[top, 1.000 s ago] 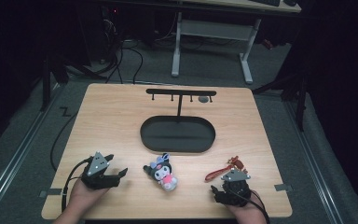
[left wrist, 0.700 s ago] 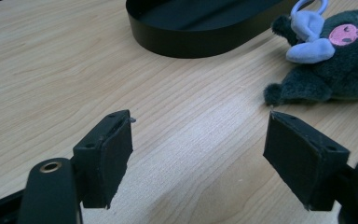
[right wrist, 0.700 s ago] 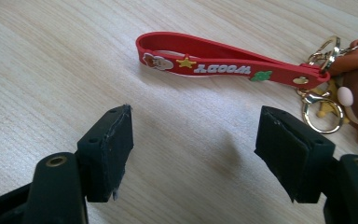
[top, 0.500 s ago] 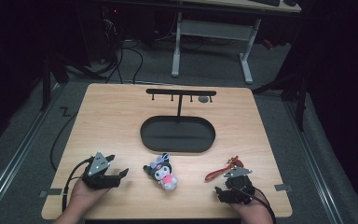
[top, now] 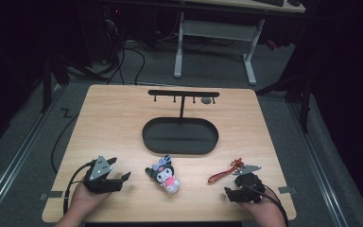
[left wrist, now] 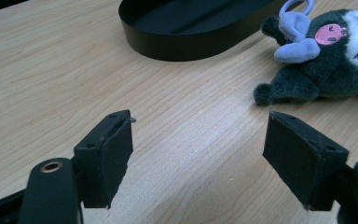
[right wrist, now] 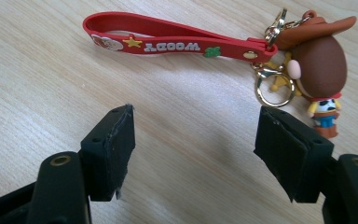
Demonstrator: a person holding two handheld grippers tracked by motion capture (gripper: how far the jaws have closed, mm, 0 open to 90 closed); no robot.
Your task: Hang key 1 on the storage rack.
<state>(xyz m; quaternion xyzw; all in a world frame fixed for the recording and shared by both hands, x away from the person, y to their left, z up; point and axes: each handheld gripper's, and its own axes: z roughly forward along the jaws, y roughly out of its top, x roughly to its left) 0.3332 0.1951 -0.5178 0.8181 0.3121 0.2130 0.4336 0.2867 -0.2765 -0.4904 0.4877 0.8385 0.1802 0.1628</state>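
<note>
A red Woody keychain [top: 223, 174] lies on the wooden table [top: 113, 123] at the front right: a red strap [right wrist: 168, 42], gold clasps and a small cowboy figure [right wrist: 319, 65]. My right gripper [top: 234, 183] [right wrist: 196, 140] stands open just short of it. Its jaws have just closed a little, with only bare wood between them. A dark plush toy [top: 164, 174] [left wrist: 326, 60] with a pink outfit and lilac ears lies at the front centre. To its left, my left gripper [top: 119, 169] [left wrist: 198, 154] rests open and points toward it, holding nothing.
A black oval tray [top: 179, 151] [left wrist: 191, 44] sits mid-table. Behind it rises a black T-shaped stand [top: 183, 93] with small hooks along its bar. Cables trail from both grippers to the front edge. Dark floor and desk legs lie beyond the table.
My right gripper has shifted slightly to the right and lifted a little by the keychain. The left gripper, plush toy and keychain have stayed put.
</note>
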